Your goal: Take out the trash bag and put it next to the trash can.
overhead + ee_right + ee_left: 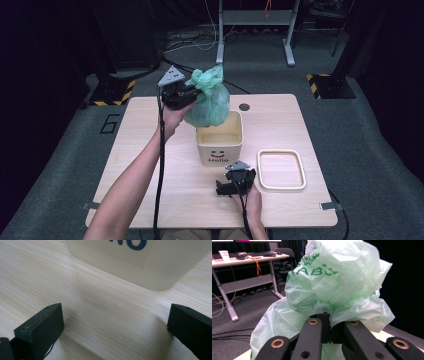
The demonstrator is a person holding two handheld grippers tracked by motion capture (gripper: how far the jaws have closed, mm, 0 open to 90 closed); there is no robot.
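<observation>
A filled pale green plastic bag [210, 100] hangs over the far left corner of a cream bin [220, 142] marked "Hello" with a smiley face. My left gripper [192, 91] is shut on the bag's bunched neck, and the bag's bottom sits just above the bin's rim. In the left gripper view the crumpled bag [337, 282] with green lettering bulges above the closed jaws of the left gripper [329, 326]. My right gripper [239, 181] rests low on the table in front of the bin, open. Its view looks along the wood at the bin's base [140, 262], with nothing between the fingers of the right gripper [115, 325].
A cream rectangular ring-shaped frame [281, 170] lies flat on the table [150, 150] right of the bin. A round cable hole [244, 107] sits near the far edge. Beyond the table are desk legs, cables and yellow-black striped bases on the grey floor.
</observation>
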